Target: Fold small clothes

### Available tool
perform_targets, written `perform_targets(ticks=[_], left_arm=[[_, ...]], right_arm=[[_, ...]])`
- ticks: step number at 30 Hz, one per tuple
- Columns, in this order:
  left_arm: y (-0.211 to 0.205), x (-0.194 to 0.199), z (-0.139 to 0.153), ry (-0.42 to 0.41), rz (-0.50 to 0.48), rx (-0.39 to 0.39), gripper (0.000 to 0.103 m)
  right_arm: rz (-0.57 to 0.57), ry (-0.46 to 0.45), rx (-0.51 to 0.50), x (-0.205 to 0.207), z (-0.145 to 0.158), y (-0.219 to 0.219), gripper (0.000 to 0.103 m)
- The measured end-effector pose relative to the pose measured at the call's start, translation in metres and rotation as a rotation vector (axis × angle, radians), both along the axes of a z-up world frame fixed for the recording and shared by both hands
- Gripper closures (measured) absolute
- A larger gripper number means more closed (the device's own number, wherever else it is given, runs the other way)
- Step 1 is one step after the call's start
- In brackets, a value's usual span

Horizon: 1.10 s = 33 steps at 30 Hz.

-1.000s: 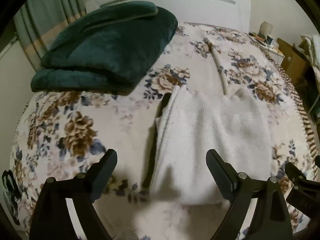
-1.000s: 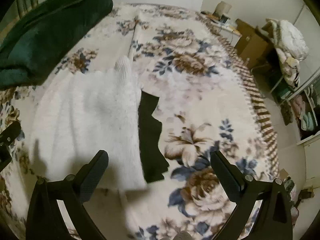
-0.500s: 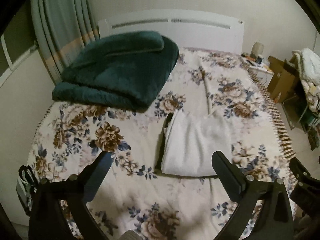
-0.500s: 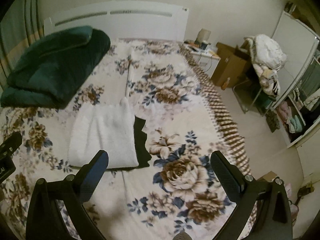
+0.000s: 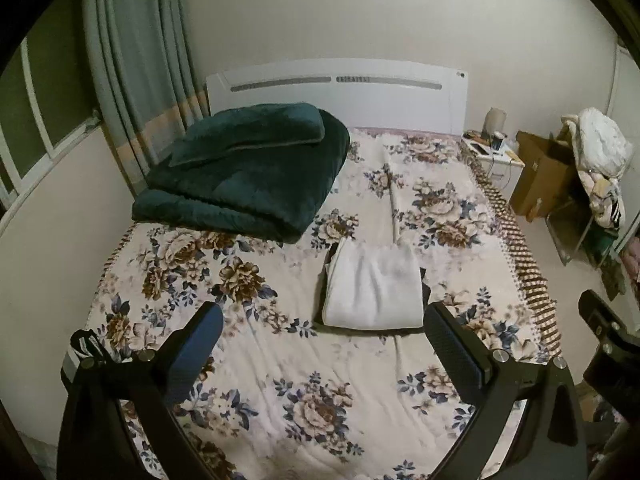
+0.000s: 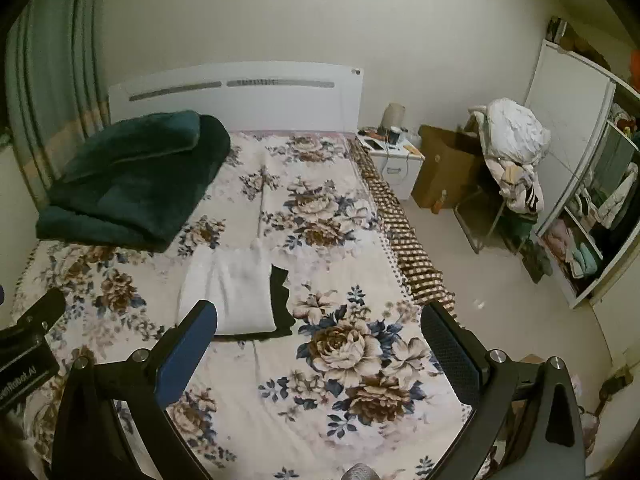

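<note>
A folded white fluffy garment lies in the middle of the floral bed, on top of a folded black garment whose edges stick out at its sides. The white garment also shows in the right wrist view. My left gripper is open and empty, held well back above the near part of the bed. My right gripper is open and empty, also far back from the clothes.
A folded dark green blanket lies at the bed's far left by the white headboard. Curtains hang on the left. A nightstand, a cardboard box, a chair piled with clothes and a wardrobe stand on the right.
Both grippers have pulled back and up from close over the folded white garment. The garments have stayed in place and now look small in both views.
</note>
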State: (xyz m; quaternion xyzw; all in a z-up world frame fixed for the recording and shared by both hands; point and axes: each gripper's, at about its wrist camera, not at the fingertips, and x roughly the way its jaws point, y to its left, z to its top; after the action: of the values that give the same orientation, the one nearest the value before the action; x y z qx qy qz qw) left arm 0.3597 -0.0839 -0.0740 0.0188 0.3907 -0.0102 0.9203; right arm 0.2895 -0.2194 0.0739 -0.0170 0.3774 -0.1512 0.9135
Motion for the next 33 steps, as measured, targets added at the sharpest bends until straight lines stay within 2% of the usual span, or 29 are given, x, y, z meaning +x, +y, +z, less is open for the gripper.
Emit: perform_targets(ticks=[6,15,33], left_arm=[[0.003,-0.034,0.031,-0.044,0.013,-0.003,0.0],[0.004,-0.059,0.046,-0.049,0.006,-0.025,0.0],[0.002,-0.075,0.062,-0.084,-0.004,-0.019,0.0]], right_arm=[[0.033,-0.04,0.002,-0.04,0.038,0.008,0.0],[0.072,-0.077,0.004,-0.075,0.075,0.014,0.0],[0.088,-0.074,0.029,-0.086,0.084,0.012,0.0]])
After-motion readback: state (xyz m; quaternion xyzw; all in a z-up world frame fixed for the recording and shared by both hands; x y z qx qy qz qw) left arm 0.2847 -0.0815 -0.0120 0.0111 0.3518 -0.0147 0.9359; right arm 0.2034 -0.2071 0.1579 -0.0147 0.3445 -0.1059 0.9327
